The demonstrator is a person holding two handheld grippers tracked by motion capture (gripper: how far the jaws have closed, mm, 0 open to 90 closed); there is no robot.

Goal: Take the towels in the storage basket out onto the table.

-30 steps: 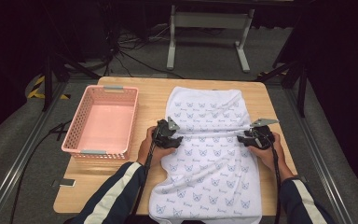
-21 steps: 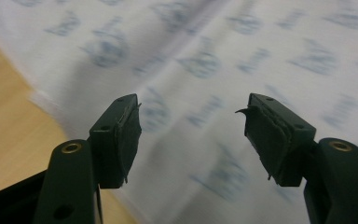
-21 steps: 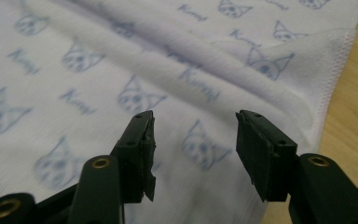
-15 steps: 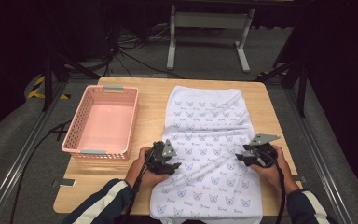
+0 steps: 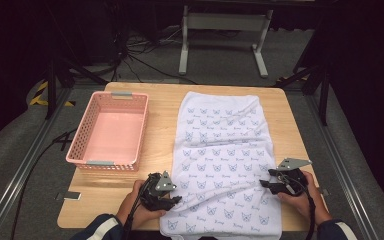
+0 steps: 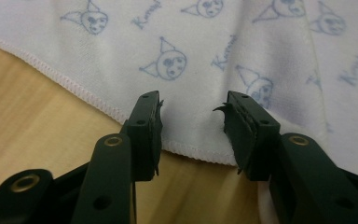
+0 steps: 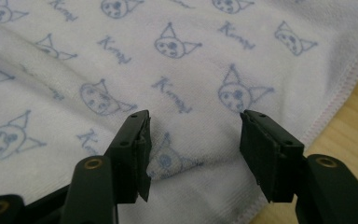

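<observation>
So the white terry towel with the little blue cat-face print is spread lengthwise down the light wooden table, near end hanging close to the person's edge, with a few wrinkles across the middle. A pink plastic basket with perforated walls sits on the table to its left, well apart from the towel.

Both hands are low at the near end, forearms coming in from the bottom, one on each long side. The left gripper sits at the towel's left hem, pointing inward; in the left gripper view its fingers have just been closing in but are still apart, straddling the stitched hem with cloth between them, not pinched. The right gripper is at the right side, also pointing inward. Its fingers have just been opening, and in the right gripper view they stand wide over the towel near its right hem, nothing gripped.
</observation>
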